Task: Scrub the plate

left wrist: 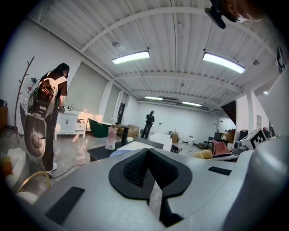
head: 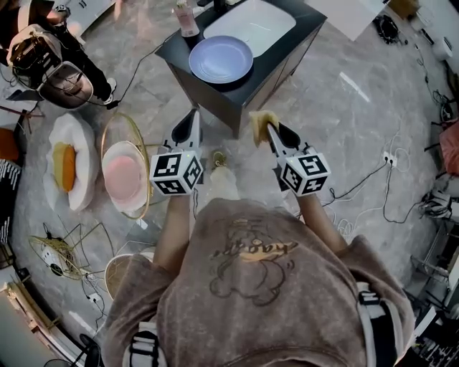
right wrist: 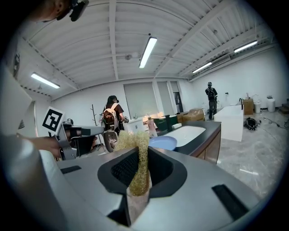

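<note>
A pale blue plate (head: 221, 59) lies on a dark counter (head: 174, 60), beside a white sink (head: 251, 25). Both grippers hang in front of the counter's near corner, short of the plate. My left gripper (head: 188, 123) is shut with nothing in it, and its own view shows the jaws (left wrist: 149, 155) pressed together and the plate (left wrist: 118, 152) just beyond them. My right gripper (head: 268, 130) is shut on a yellow fibrous scrubber (head: 259, 120), which sticks up between the jaws (right wrist: 139, 155) as a scrubber tuft (right wrist: 134, 143). The plate (right wrist: 163, 143) lies ahead of it.
A pink soap bottle (head: 187, 20) stands at the counter's far left corner. On the floor to the left are a white dish with an orange thing (head: 66, 166) and a pink dish in a gold wire frame (head: 125, 173). A person with a backpack (head: 50, 61) stands at far left. Cables (head: 373, 179) trail at right.
</note>
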A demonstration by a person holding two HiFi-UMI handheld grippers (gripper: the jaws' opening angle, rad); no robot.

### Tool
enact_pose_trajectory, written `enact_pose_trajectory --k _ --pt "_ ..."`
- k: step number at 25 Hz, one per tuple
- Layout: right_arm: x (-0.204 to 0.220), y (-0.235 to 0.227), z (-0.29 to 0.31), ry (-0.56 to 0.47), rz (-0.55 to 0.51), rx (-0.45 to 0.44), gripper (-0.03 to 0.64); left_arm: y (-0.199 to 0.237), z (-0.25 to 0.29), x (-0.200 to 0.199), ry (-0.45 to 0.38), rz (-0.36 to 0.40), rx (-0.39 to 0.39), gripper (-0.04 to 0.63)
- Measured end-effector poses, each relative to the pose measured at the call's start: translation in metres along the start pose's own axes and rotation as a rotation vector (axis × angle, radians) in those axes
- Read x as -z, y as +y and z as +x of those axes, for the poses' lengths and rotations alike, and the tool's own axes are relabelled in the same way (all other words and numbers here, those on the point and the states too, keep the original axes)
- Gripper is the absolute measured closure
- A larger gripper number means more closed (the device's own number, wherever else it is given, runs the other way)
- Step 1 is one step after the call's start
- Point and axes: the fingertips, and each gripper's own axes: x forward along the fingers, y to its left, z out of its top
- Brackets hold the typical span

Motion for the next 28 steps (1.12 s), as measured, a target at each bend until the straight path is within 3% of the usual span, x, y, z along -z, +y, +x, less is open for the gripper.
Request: enact_pose_trajectory --k 9,15,23,28 --pt "-0.065 -0.033 0.124 -0.029 0.013 0.031 0.566 0.085 0.094 -0.039 0.043 -0.009 0.022 0.578" --pt "-0.088 -0.055 0.176 -0.034 0.019 0.087 0.566 0.125 0.148 -0.052 0.067 -0.034 0.074 0.578" --pt "-0.099 -0.085 0.198 -0.027 0.022 0.138 0.566 0.133 0.193 -0.066 0.064 -0.027 0.117 0.578" --pt "-0.103 -0.1 0.208 -0.016 0.026 0.126 0.566 0.136 0.207 -0.072 0.063 -0.018 0.094 0.578"
